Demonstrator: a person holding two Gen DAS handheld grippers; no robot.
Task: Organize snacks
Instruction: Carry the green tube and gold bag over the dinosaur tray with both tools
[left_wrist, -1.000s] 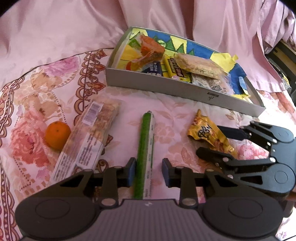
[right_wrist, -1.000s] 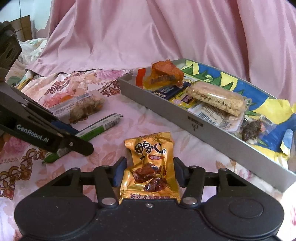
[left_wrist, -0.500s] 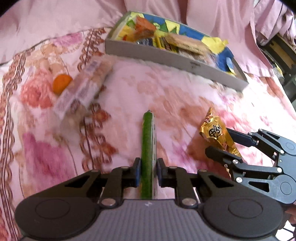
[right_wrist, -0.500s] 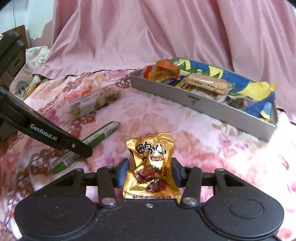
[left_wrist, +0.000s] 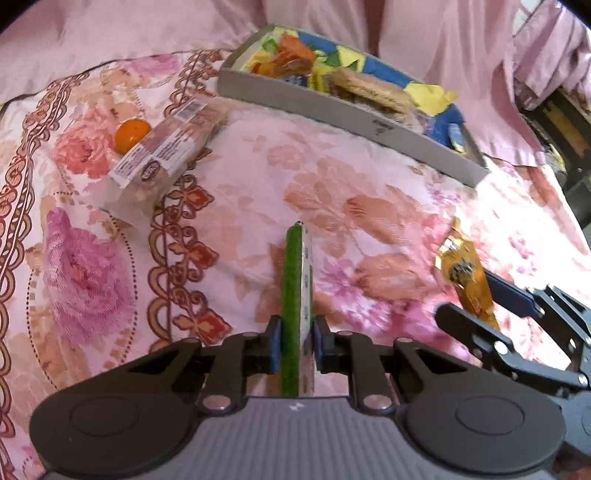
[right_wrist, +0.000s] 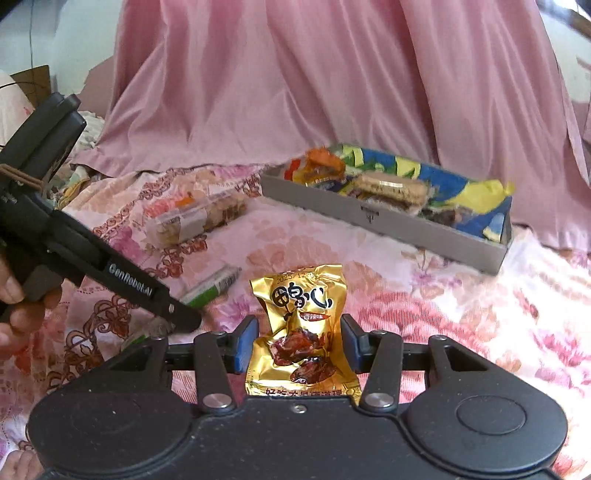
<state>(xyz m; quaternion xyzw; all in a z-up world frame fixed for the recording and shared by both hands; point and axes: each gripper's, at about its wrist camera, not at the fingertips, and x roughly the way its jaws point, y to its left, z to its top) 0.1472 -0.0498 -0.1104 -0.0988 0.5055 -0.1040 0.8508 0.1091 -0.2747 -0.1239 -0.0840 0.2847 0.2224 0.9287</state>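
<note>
My left gripper is shut on a long green sausage stick and holds it above the floral cloth. My right gripper is shut on a gold snack packet, lifted off the cloth; the packet also shows in the left wrist view. A grey tray with several snacks stands at the back, and in the right wrist view too. The left gripper's finger and the stick show at the left of the right wrist view.
A clear packet of nut bars and a small orange lie at the back left on the floral cloth. Pink fabric hangs behind the tray. Dark furniture stands at the far right.
My left gripper has shut on the green stick and lifted it. My right gripper has risen with the gold packet. Both have drawn back, so the tray looks farther off.
</note>
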